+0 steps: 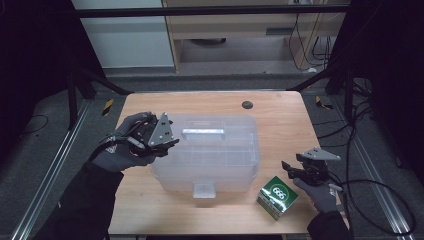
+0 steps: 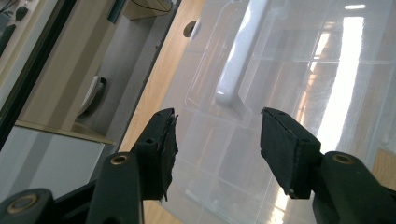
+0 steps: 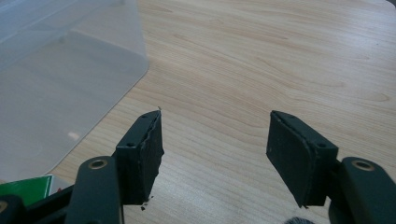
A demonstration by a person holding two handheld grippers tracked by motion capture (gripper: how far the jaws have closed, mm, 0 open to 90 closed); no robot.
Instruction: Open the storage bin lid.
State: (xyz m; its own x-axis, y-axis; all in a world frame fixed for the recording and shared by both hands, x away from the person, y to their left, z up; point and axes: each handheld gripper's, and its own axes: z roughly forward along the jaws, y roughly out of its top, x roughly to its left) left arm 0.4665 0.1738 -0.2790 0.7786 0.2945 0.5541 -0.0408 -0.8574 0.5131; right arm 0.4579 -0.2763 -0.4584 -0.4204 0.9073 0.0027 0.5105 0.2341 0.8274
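Carton: green-and-white carton (image 1: 278,196) sat on the tabletop's (image 1: 280,120) near right part, just beside the right hand (image 1: 320,192); its green corner showed at the bottom left of the right gripper view (image 3: 25,189).
Right tongs: right tongs (image 1: 292,171) stood open and empty, jaws wide apart over bare wood, between the carton and the box; the right gripper view (image 3: 215,154) looked past them to the box corner.
Box: clear plastic box (image 1: 207,150) with lid on rested mid-tabletop, white handle (image 1: 202,132) on top, latch tab (image 1: 204,190) on its near side.
Left tongs: left tongs (image 1: 172,142) hung open with nothing between the jaws, at the box's left end, held by a gloved left hand (image 1: 125,145); the left gripper view (image 2: 217,140) pointed them at the lid near the handle's (image 2: 238,65) end.
Far edge: dark round hole (image 1: 247,104) in the wood behind the box.
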